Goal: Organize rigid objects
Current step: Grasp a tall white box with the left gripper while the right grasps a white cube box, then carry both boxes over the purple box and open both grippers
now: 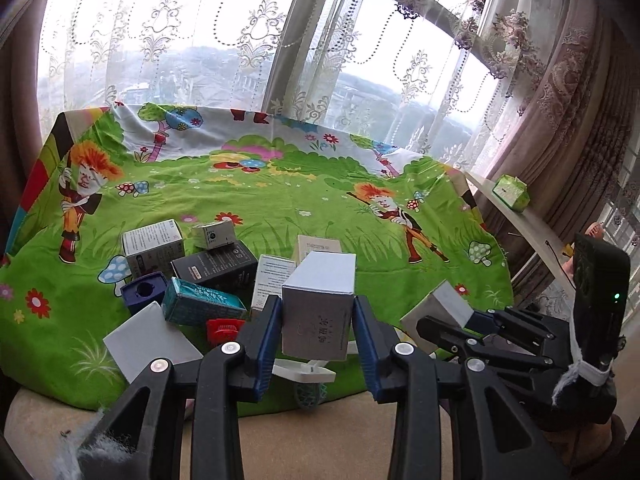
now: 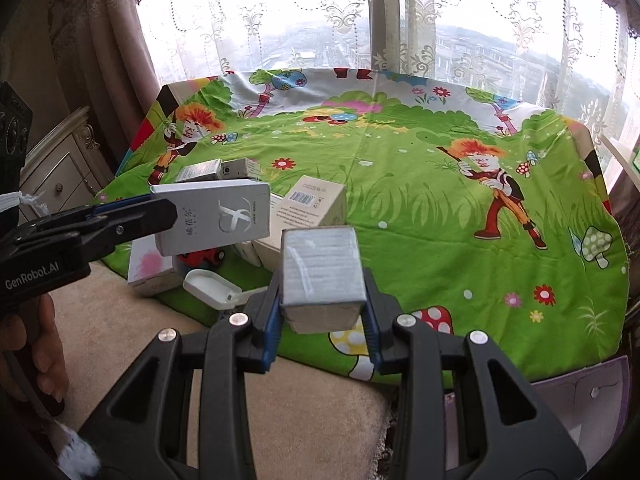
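Surface: a bed or similar flat surface under a green cartoon-print sheet (image 1: pixel 280 200), set before a window with lace curtains (image 1: pixel 240 40). Left hand-held gripper (image 1: pixel 318 320): jaws closed narrow on a grey carton with Chinese lettering (image 1: pixel 316 312), blue pads pressed to its two side faces; the carton is held clear of the sheet, above the near end of the box pile. The right wrist view shows the same carton lengthways, with a large looped logo on its broad face. Right hand-held gripper (image 2: pixel 323 312): jaws closed on a silver-grey box wrapped in clear film (image 2: pixel 322 276), pads against both sides, the box lifted off the sheet near its front edge. The two grippers are side by side, the held boxes apart. Pile on the sheet, left wrist view: teal carton (image 1: pixel 200 304), tilted; black box (image 1: pixel 218 266) behind it; dark blue box with a round hole (image 1: pixel 144 290); white-and-grey printed box (image 1: pixel 154 248); small grey box (image 1: pixel 212 234) on top at the rear; white leaflet-printed box (image 1: pixel 272 280); plain white card or box face (image 1: pixel 148 340) leaning at the near left; red toothed plastic piece (image 1: pixel 224 328). Also present: white plastic tray (image 2: pixel 212 286) at the sheet's front edge; barcode-labelled cream box (image 2: pixel 308 208); green tissue pack (image 1: pixel 512 190) on a side shelf, well apart; cream cabinet (image 2: pixel 60 168) at the far left.
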Demonstrator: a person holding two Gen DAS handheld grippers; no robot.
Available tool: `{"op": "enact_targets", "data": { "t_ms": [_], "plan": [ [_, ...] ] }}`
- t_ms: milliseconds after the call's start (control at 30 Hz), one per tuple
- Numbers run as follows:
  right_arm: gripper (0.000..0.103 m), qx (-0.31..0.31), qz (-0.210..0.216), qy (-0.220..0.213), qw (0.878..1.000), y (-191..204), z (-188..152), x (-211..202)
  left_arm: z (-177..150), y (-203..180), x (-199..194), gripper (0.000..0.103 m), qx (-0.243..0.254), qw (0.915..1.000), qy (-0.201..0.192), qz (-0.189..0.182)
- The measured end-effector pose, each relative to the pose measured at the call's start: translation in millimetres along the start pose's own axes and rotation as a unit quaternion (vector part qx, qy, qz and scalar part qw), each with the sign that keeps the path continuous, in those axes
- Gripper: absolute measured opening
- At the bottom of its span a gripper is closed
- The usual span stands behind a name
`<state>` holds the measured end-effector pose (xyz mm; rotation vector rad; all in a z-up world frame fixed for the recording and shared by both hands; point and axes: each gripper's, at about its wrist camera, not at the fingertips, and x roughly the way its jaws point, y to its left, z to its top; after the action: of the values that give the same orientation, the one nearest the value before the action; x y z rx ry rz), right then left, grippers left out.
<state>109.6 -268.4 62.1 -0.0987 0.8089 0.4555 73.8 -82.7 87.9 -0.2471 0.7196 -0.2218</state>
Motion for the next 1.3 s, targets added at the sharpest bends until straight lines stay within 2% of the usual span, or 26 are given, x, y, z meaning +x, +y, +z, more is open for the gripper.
{"op": "enact_targets", "data": {
  "t_ms": [200,533,867,1100,1167,1200,1300],
  "plan": [
    [0.039,0.031,-0.017,0.015,0.999,-16,-29,-21,-12,-27,-11,0.037,0.006,0.9987,0.014,-0.049],
    [0.039,0.089,-0.070,0.037,0.993,-62,-80,-58,-32,-75,8,0.037,0.032,0.9897,0.069,-0.121],
    [0.039,0.130,-0.120,0.072,0.982,-97,-117,-67,-53,-122,26,0.037,0.078,0.9781,0.111,-0.157],
    [0.039,0.147,-0.129,0.075,0.978,-104,-120,-74,-61,-146,36,0.038,0.106,0.9705,0.128,-0.175],
    [0.039,0.151,-0.130,0.075,0.977,-104,-120,-75,-61,-149,39,0.040,0.107,0.9701,0.129,-0.175],
    [0.040,0.152,-0.130,0.075,0.977,-104,-119,-75,-61,-149,40,0.042,0.106,0.9692,0.132,-0.179],
    [0.051,0.153,-0.132,0.076,0.976,-106,-119,-76,-62,-147,41,0.045,0.102,0.9692,0.132,-0.181]
  ]
}}
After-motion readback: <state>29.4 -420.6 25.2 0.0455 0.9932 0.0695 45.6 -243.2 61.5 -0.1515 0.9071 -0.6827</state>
